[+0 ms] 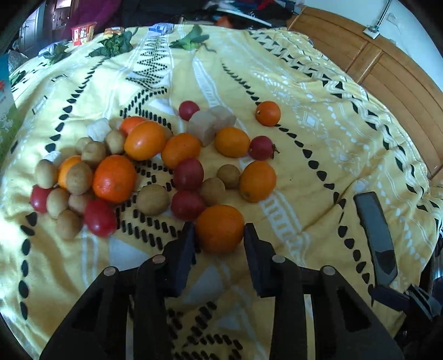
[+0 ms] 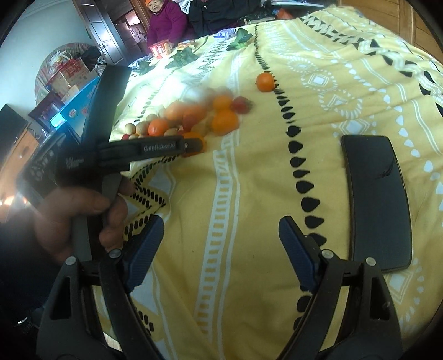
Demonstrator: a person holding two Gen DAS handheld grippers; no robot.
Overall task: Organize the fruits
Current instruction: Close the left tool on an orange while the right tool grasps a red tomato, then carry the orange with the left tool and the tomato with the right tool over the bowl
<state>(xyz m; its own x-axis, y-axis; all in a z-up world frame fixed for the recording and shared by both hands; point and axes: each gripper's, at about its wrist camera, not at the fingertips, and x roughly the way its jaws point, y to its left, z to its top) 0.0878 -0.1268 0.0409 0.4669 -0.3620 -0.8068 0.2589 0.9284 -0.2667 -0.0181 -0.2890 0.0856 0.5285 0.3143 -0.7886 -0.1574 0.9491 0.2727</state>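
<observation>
A pile of fruit lies on the yellow patterned bedspread [image 1: 304, 124]: oranges [image 1: 115, 178], small red fruits [image 1: 188, 174] and brown round fruits [image 1: 152, 199]. One orange [image 1: 268, 113] lies apart at the far right. My left gripper [image 1: 219, 225] is at the near edge of the pile, its two black fingers pressed against either side of an orange [image 1: 220, 228]. In the right wrist view that orange [image 2: 198, 141] shows at the tip of the left gripper, which a hand [image 2: 69, 213] holds. My right gripper [image 2: 221, 235] stands open over bare bedspread with nothing between its blue pads.
A black phone [image 2: 376, 199] lies on the bedspread just right of my right gripper, also seen as the phone [image 1: 376, 235]. Two beige blocks [image 1: 210, 124] sit among the fruit. Leafy greens [image 1: 116, 44] and a red box [image 1: 83, 33] lie at the far edge. A seated person [image 2: 166, 22] is beyond.
</observation>
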